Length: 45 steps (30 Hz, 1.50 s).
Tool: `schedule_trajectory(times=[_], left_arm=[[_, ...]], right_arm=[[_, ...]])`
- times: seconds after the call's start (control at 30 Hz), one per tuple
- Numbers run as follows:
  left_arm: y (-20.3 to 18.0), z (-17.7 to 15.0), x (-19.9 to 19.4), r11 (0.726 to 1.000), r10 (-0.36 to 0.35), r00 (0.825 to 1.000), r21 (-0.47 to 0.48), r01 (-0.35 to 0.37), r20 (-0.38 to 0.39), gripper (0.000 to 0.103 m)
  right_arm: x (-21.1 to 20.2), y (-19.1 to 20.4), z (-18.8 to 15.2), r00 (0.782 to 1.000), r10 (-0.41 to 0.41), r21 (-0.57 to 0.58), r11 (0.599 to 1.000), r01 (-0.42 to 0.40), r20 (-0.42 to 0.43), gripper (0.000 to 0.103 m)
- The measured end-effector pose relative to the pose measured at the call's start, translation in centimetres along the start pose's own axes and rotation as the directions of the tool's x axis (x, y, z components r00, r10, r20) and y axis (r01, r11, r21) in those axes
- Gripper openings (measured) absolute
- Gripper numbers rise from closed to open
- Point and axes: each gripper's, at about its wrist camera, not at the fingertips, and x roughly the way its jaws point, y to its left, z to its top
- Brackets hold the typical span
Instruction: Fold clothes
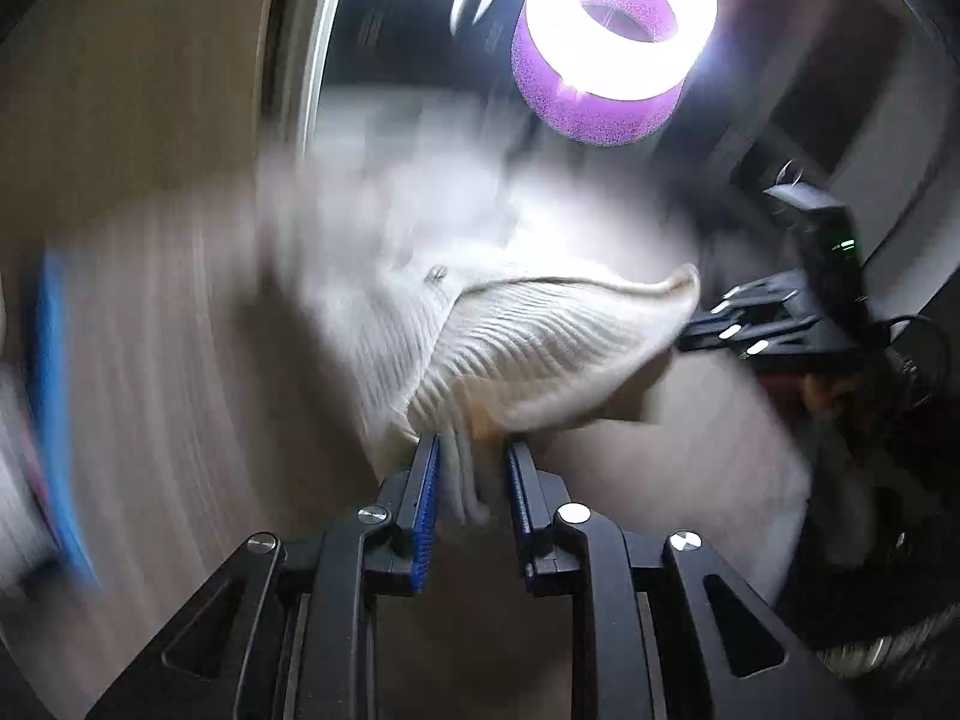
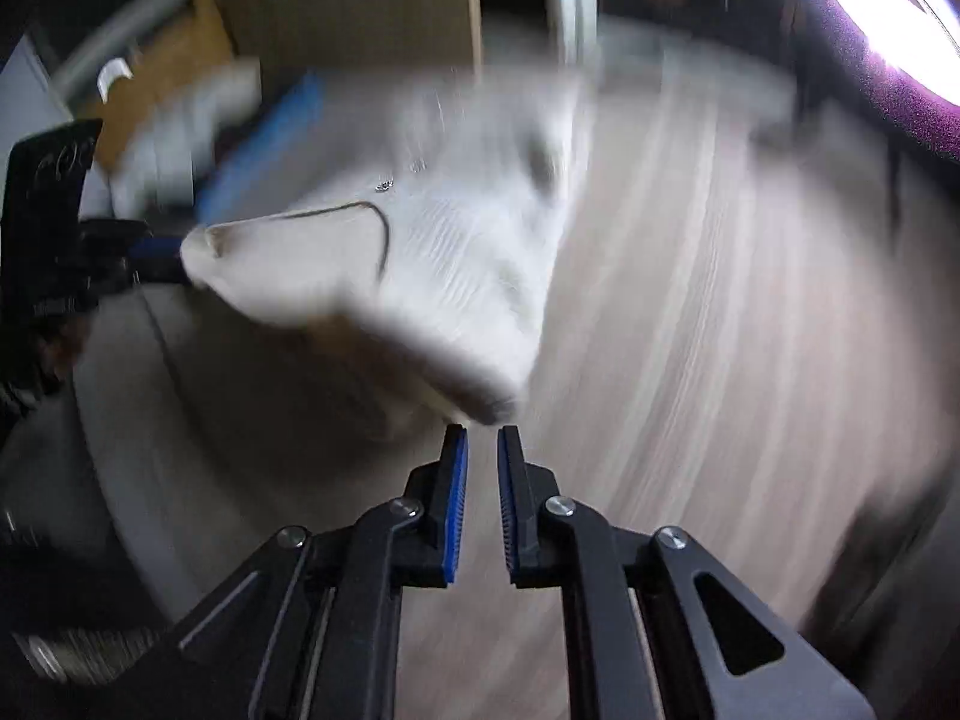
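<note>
The cream ribbed garment [image 1: 528,348], prob. a knit top, is up off the wood-grain counter [image 1: 168,360], strung between both grippers w/ the rest of it trailing down onto the counter. The left gripper [image 1: 471,450] has its fingers clenched on a bunched edge of the knit; cloth sits right between the blue pads. The right gripper [image 2: 482,429] is harder to read in its own view: narrow gap between the fingers, garment corner just ahead of the tips. From the left wrist view, though, it's pinching the far corner of the same raised edge, so I'd say it's grasping too. Both views are badly smeared, so things are moving fast. My read: a lift-and-carry stage of a fold, an edge being swung over the body of the garment, or else a shake-out to flatten it; can't tell which. Either way the next bit needs both corners kept level and taut, then laid down square w/o bunching. Around the garment: a blue flat thing [image 2: 264,144] w/ pale stuff piled beside it on the counter beyond, and a bright purple-rimmed ring lamp [image 1: 612,54] above, glaring. Nothing sits under the raised edge itself.
</note>
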Motion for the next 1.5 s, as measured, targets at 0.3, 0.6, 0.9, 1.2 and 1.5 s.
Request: schedule_trajectory(times=[0.3,0.6,0.9,1.2,1.5], left_arm=[[-1.1,2.0,-4.6,0.997,0.057,0.980,0.030,-0.064,0.188,0.026],[1.4,4.4,2.4,0.991,0.128,0.989,-0.059,-0.123,0.076,0.026],[0.6,1.3,2.2,0.991,0.103,0.991,-0.090,-0.096,0.080,0.044],[-2.2,0.8,1.0,0.993,0.119,0.986,-0.013,-0.119,0.113,0.043],[-1.3,-1.3,0.7,0.987,0.158,0.982,-0.033,-0.156,0.105,0.043]], right_arm=[[-4.2,-1.9,2.4,0.981,0.089,0.131,0.985,-0.112,0.173,0.011],[3.3,0.1,8.3,0.980,0.185,0.175,0.965,-0.194,0.069,0.023],[5.8,2.0,8.5,0.994,0.100,0.098,0.991,-0.096,-0.039,0.026],[4.6,3.2,10.4,0.932,0.361,0.208,0.913,-0.350,-0.017,0.035],[9.9,7.9,12.3,0.925,0.369,0.198,0.917,-0.345,-0.095,0.035]])
